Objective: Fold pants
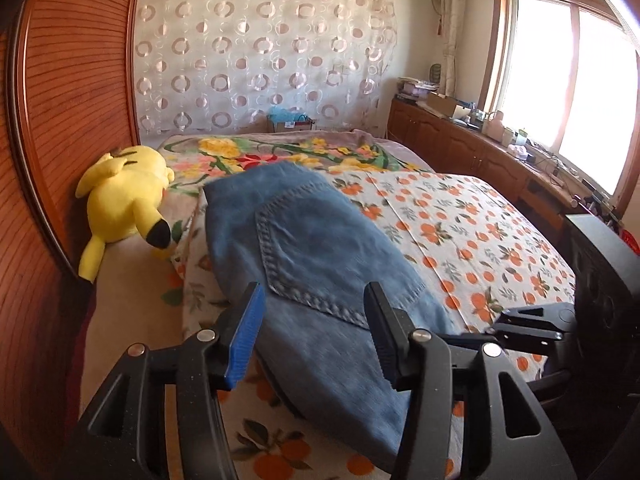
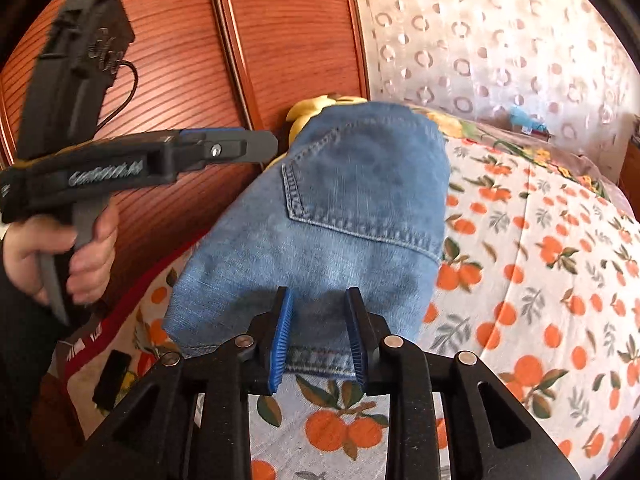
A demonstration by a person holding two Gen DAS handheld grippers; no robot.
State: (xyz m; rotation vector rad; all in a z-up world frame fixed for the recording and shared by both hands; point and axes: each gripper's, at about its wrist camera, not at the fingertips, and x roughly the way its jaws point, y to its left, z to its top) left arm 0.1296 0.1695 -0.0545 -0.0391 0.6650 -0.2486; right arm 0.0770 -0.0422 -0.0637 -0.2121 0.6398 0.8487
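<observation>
Folded blue jeans [image 1: 320,248] lie on the orange-print bedsheet [image 1: 472,232] with a back pocket facing up. My left gripper [image 1: 316,304] hovers open over their near part, nothing between its blue pads. In the right wrist view a person's hand holds the left gripper [image 2: 272,145] off to the left of the jeans [image 2: 352,200], in front of the wooden panel. My right gripper [image 2: 319,304] stands open at the near hem; the denim edge lies between its fingers and the pads do not press it. The right gripper [image 1: 504,325] also shows low at the right.
A yellow plush toy [image 1: 128,204] lies against the wooden panel [image 1: 68,120] at the left. A floral blanket [image 1: 280,152] covers the far end of the bed. A wooden cabinet [image 1: 460,148] with clutter runs under the window. A small black object [image 2: 112,376] sits at the bed's near left.
</observation>
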